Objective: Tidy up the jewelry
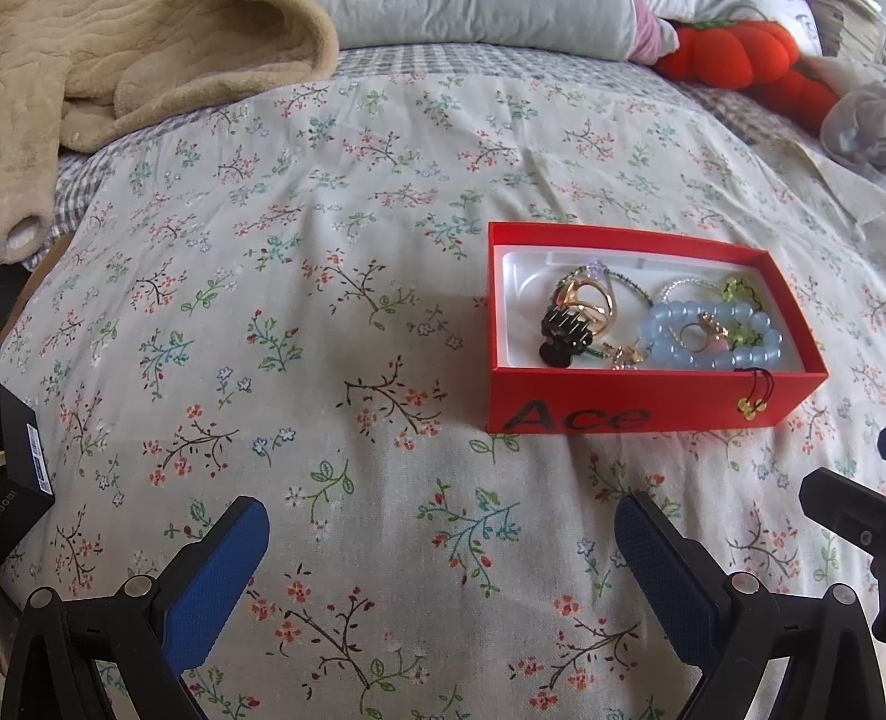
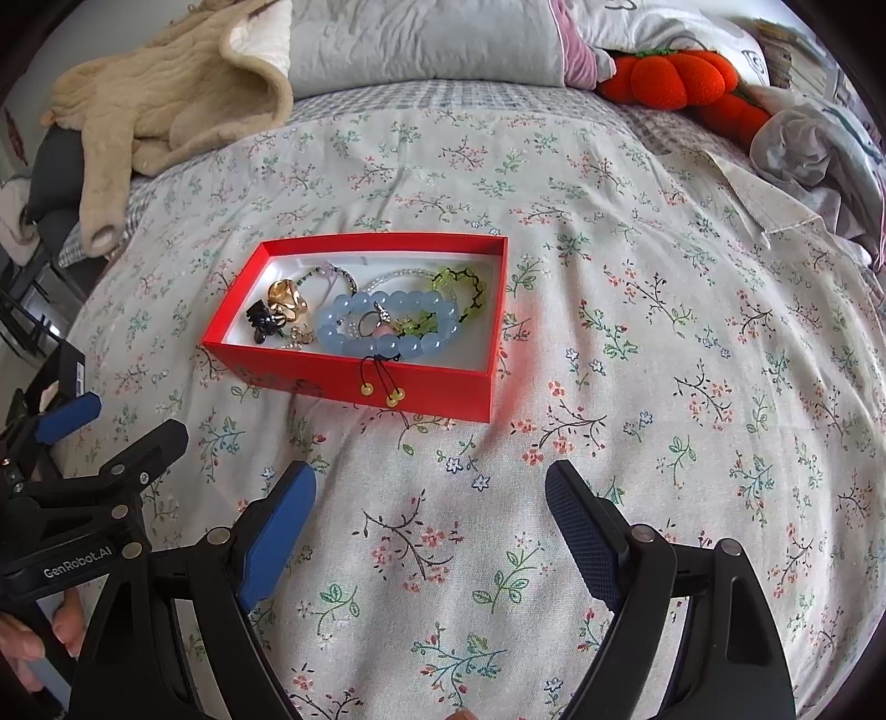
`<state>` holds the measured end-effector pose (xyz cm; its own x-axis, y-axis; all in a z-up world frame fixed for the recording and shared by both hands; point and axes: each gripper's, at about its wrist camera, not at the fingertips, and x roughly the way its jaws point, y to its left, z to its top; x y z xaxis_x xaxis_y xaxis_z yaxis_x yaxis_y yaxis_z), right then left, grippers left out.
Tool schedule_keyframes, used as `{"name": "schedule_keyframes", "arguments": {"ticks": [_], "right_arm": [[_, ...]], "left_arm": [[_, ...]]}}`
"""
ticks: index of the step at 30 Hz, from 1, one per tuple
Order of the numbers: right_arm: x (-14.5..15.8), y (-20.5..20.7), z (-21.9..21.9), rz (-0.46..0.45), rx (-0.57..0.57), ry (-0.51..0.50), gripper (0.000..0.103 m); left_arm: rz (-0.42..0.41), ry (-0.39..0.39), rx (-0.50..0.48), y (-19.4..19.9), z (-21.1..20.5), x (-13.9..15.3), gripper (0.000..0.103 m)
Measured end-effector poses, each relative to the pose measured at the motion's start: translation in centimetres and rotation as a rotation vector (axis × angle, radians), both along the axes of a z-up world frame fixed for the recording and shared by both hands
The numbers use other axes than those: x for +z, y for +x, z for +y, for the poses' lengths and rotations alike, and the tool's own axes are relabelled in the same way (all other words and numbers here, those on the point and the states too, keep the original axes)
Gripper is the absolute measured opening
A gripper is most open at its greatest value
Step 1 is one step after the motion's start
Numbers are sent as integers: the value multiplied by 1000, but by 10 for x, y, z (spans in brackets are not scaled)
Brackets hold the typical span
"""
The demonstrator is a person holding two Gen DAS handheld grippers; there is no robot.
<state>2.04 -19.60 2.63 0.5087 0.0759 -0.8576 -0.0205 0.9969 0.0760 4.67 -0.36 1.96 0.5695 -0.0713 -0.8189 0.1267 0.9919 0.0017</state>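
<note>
A red box (image 1: pixel 637 412) (image 2: pixel 354 382) with a white liner lies on the floral bedspread. Inside are a pale blue bead bracelet (image 1: pixel 711 338) (image 2: pixel 387 327), a gold hair clip (image 1: pixel 753 302) (image 2: pixel 288 299), a black claw clip (image 1: pixel 565 335) (image 2: pixel 263 324), a green beaded bracelet (image 2: pixel 459 293) and thin bead strings. The blue bracelet's black cord with yellow beads (image 2: pixel 387 390) hangs over the box's near wall. My left gripper (image 1: pixel 440 523) is open and empty, short of the box and to its left. My right gripper (image 2: pixel 429 493) is open and empty, just in front of the box.
A beige fleece blanket (image 2: pixel 166 94) lies at the far left, grey pillows (image 2: pixel 421 39) at the back, an orange pumpkin plush (image 2: pixel 675 77) at the far right. A black box (image 1: pixel 22 471) sits at the bed's left edge. A hand (image 2: pixel 22 648) holds the left tool.
</note>
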Motion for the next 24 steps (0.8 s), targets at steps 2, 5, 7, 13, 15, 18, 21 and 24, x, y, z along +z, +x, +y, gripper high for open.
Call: {"name": "schedule_keyframes", "arguments": {"ticks": [2,5,7,13,15,18,21,24], "right_arm": [[0,0,0,0,-4,2,87],[1,0,-1,0,-4,-2,87],[0,-1,-1,-1,-3,-2,87],[-2,1,3,7,-1,-7,87],[-2,1,4,3,4,-9,87],[-1,0,4,3,6,-11,87],[0,-1,4,1,5,-8,87],[1,-2,5,-3,5,-13,87]], "left_arm": [[-4,4,3,0,0,0,103],[-3,3,6,0,1,0,103],[-8,3,-1,-1,1,2,103],[0,3,3,0,2,0,103],[-2,4,1,0,1,0,103],[-6,6,0,-1,0,0,103],[-2,10,4,-2,-1,0,103],[5,8,3,-2,-1,-2,103]]}}
